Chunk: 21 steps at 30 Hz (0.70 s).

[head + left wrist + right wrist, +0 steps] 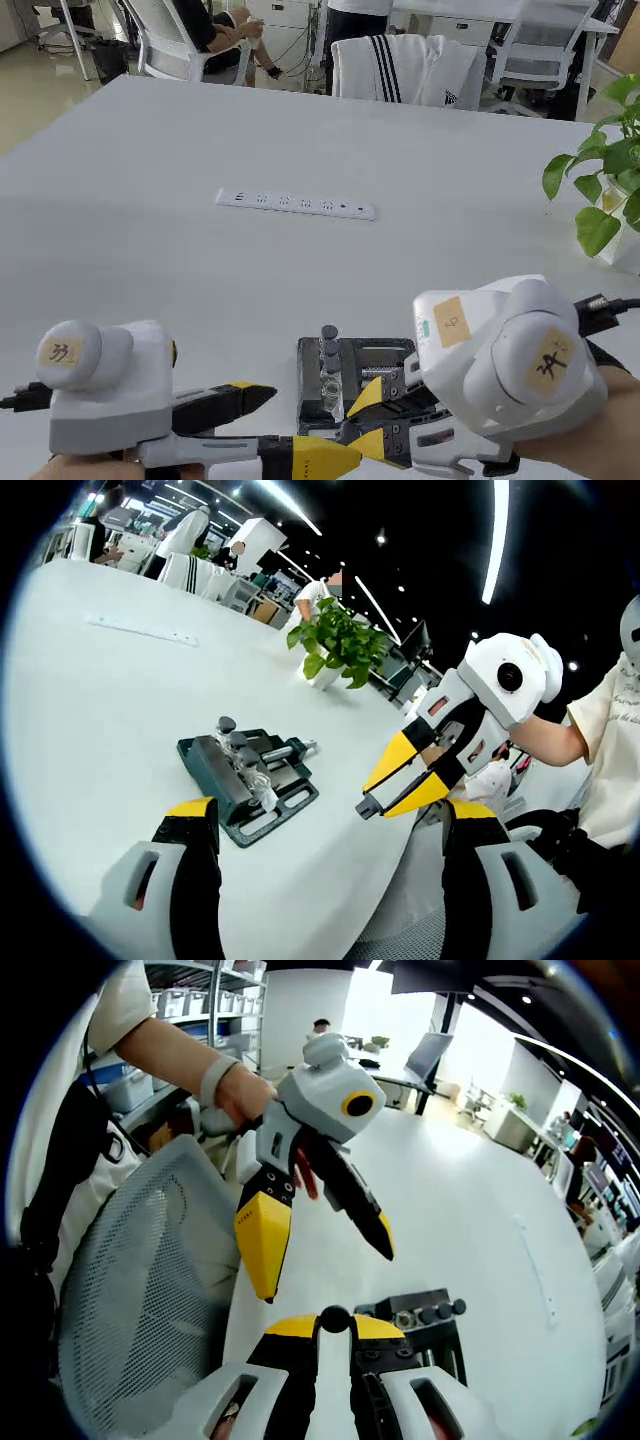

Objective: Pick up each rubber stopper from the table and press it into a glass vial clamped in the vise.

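Observation:
A dark green vise (pixel 385 352) sits near the table's front edge and clamps a row of glass vials (pixel 330 385); the far ones carry dark stoppers (pixel 329 335). My right gripper (pixel 335 1322) is shut on a small dark rubber stopper (pixel 335 1317), held a little to the right of the vise and above the table. In the left gripper view the right gripper (pixel 372 805) comes in from the right with its yellow tips close together, right of the vise (pixel 245 775). My left gripper (pixel 330 812) stands open with nothing in it, left of the vise.
A white power strip (pixel 295 204) lies mid-table. A potted plant (pixel 605 180) stands at the right edge. Chairs and seated people line the far side. A grey mesh chair (pixel 140 1290) is close to the table's near edge.

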Motion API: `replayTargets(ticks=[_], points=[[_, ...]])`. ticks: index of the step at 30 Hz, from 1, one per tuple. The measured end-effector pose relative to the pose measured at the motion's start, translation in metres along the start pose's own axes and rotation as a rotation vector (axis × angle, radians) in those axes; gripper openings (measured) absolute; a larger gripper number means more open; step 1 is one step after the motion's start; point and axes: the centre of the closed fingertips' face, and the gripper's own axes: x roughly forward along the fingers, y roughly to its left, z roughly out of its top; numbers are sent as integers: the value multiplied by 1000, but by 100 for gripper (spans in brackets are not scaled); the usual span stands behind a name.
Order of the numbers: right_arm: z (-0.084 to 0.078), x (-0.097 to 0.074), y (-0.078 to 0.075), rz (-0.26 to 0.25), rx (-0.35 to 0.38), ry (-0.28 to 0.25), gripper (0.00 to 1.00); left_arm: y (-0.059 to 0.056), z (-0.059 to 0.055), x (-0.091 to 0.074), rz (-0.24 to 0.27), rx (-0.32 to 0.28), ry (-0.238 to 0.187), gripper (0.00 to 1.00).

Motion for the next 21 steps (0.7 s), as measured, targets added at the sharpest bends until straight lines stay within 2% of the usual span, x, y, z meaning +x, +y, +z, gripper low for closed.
replayTargets(ticks=[2,4,6,11,13,18,21], points=[[-2,1,-3,1,3,4,7,3,1,-1,18,50,16,93],[-3,1,-4,1,9,4,7,3,2,-1,34,71,18,94],[-4,2,-4,5,13,3,7,6,2,-2,57,124,26,98],[-9,5,-6,14,13,20,7,12,-2,-3,90,210,84,99],[-10,6,-7,19,11,27,7,12,-3,-3,106,243,95,99],[-19,10,-17,30,30,65,7,13,-8,-6,133,297,136,99],[-25,13,-25,33,26,101,6,13,-10,-8,137,295,142,99]])
